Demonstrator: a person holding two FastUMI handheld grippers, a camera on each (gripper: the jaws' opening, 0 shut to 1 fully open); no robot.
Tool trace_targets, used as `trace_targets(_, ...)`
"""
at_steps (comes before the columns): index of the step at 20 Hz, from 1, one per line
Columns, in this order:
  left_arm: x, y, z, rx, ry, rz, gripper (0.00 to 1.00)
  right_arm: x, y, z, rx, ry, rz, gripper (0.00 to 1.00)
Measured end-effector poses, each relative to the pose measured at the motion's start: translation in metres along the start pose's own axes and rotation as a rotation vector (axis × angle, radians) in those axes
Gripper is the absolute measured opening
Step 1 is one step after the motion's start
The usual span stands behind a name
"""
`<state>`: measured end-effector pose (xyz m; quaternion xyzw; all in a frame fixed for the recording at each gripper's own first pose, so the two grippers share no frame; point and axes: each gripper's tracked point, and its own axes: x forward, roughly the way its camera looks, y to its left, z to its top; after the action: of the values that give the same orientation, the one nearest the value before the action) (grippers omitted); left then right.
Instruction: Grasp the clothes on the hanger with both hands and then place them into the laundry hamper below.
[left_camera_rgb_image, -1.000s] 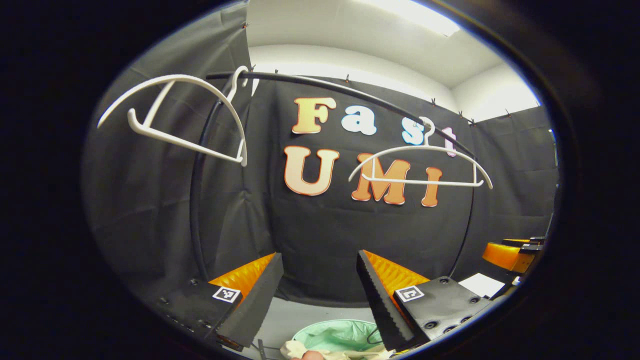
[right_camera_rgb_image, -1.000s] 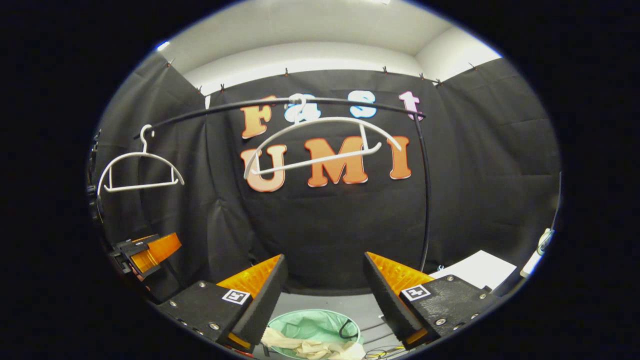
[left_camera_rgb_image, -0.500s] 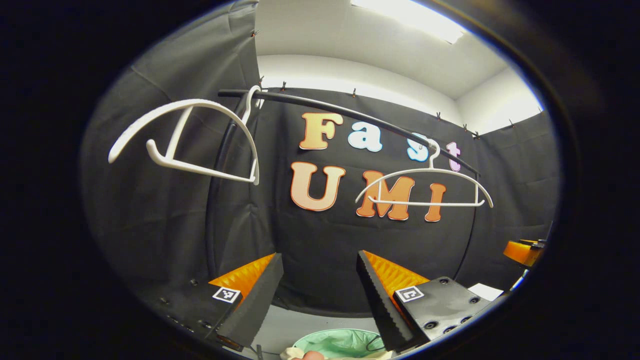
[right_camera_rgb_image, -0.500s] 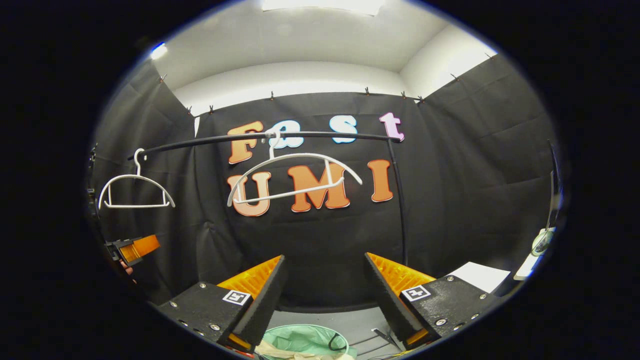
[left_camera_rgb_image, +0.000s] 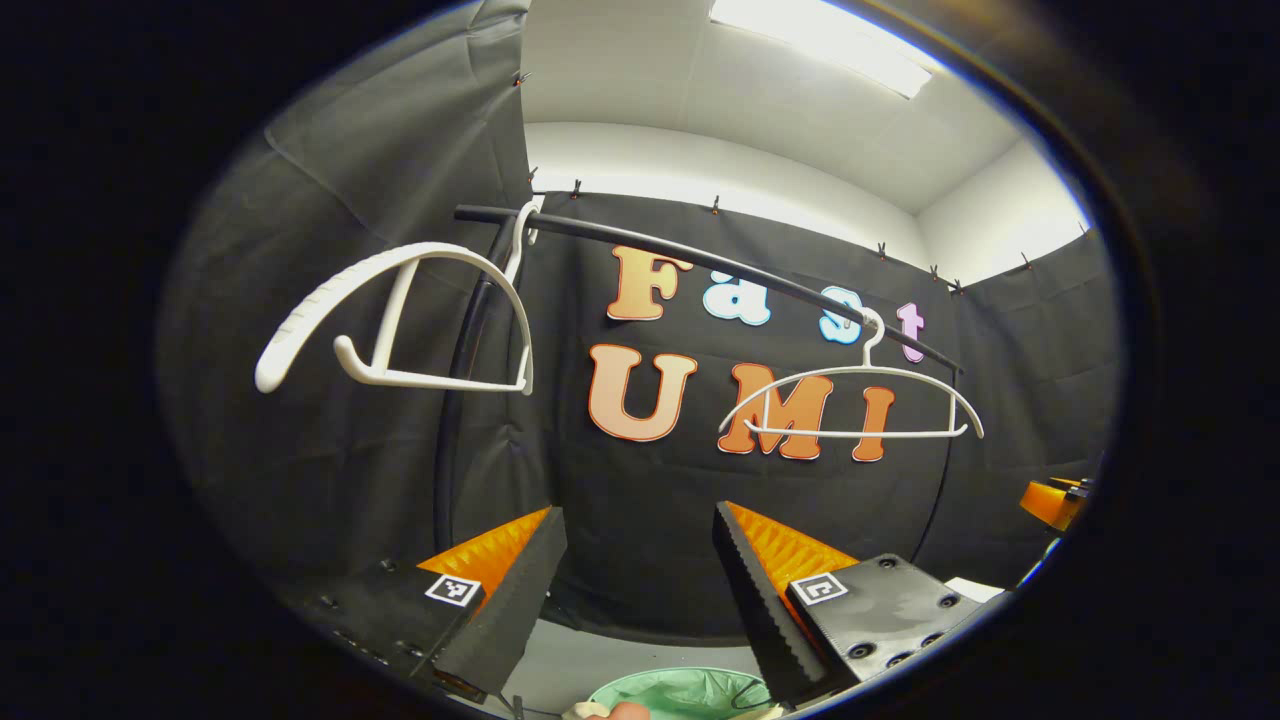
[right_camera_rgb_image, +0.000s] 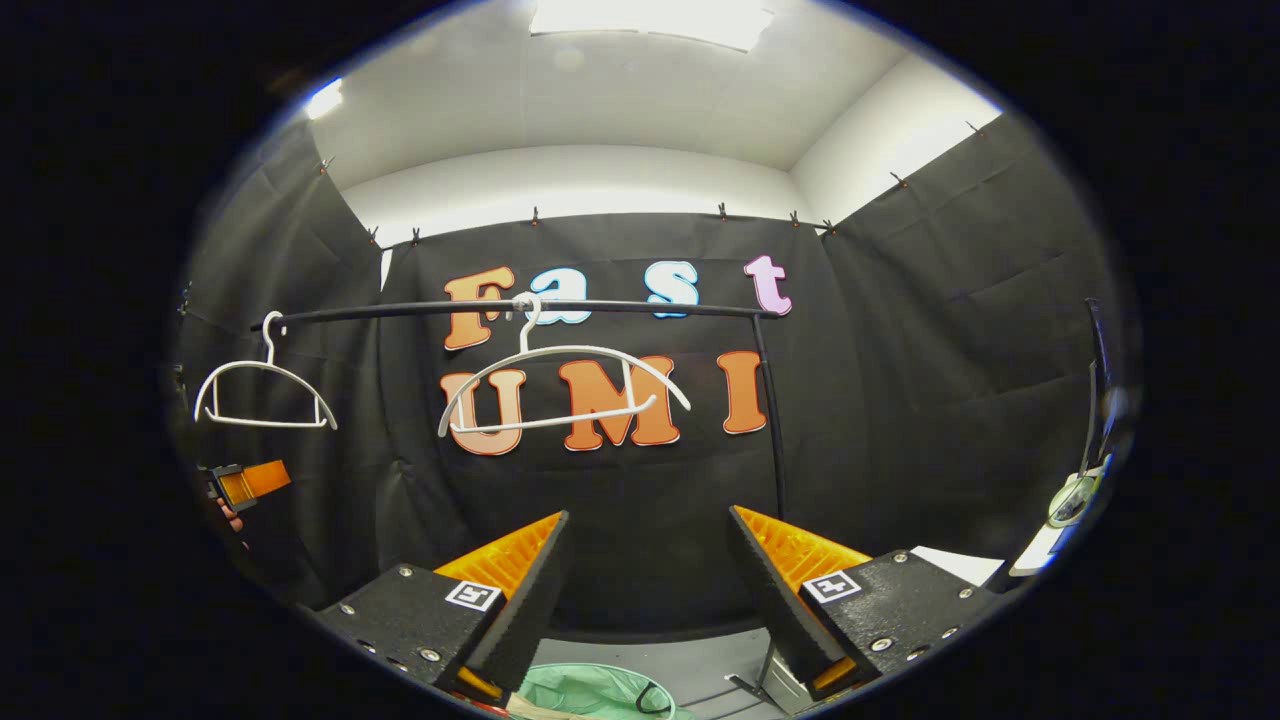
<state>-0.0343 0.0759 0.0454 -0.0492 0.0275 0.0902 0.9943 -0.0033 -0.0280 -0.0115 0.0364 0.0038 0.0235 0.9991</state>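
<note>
Two bare white hangers hang on the black rail (left_camera_rgb_image: 600, 233): one tilted at the left (left_camera_rgb_image: 430, 250), one at the right (left_camera_rgb_image: 850, 434). In the right gripper view they show at the left (right_camera_rgb_image: 265, 423) and the centre (right_camera_rgb_image: 565, 350) of the rail (right_camera_rgb_image: 640, 306). Below, the hamper with a mint-green liner (left_camera_rgb_image: 700, 688) (right_camera_rgb_image: 580, 685) holds cream clothes (right_camera_rgb_image: 530, 706), barely seen at the bottom edge. My left gripper (left_camera_rgb_image: 640, 600) is open and holds nothing. My right gripper (right_camera_rgb_image: 650, 600) is open too. The left gripper (right_camera_rgb_image: 245, 483) also shows far left in the right gripper view.
The rail's black upright posts (left_camera_rgb_image: 450, 440) (right_camera_rgb_image: 770, 420) stand in front of the cloth wall. A white flat thing (right_camera_rgb_image: 960, 565) lies at the lower right. The other gripper (left_camera_rgb_image: 1055, 500) shows at the right edge of the left gripper view.
Both views have tipped upward: the hangers and rail sit lower in the views, more ceiling shows, and the hamper with the clothes has slid towards the bottom edge. The left hanger has swung.
</note>
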Motion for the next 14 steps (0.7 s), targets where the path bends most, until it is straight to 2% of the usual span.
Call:
trace_targets(1,-0.001,0.001,0.000,0.006,0.001,0.001,1.00,0.002,0.001,0.001,-0.005,-0.001,0.001,0.94)
trace_targets(2,-0.001,0.001,0.001,0.013,0.000,0.001,0.96,0.003,0.002,0.000,-0.007,-0.002,0.007,0.94)
trace_targets(9,0.001,-0.001,0.002,0.035,-0.007,0.006,0.96,0.007,0.012,-0.011,-0.010,0.029,0.035,0.94)
trace_targets(10,0.002,-0.001,0.001,0.034,-0.004,0.003,1.00,0.007,0.013,-0.012,-0.010,0.033,0.036,0.94)
trace_targets(11,0.002,-0.003,-0.001,0.031,-0.001,0.000,0.96,0.007,0.013,-0.012,-0.010,0.036,0.037,0.94)
trace_targets(12,0.002,-0.004,-0.001,0.028,0.002,-0.005,1.00,0.006,0.012,-0.013,-0.008,0.038,0.038,0.94)
trace_targets(14,0.002,-0.006,-0.003,0.029,0.007,-0.011,1.00,0.006,0.010,-0.012,-0.006,0.038,0.035,0.94)
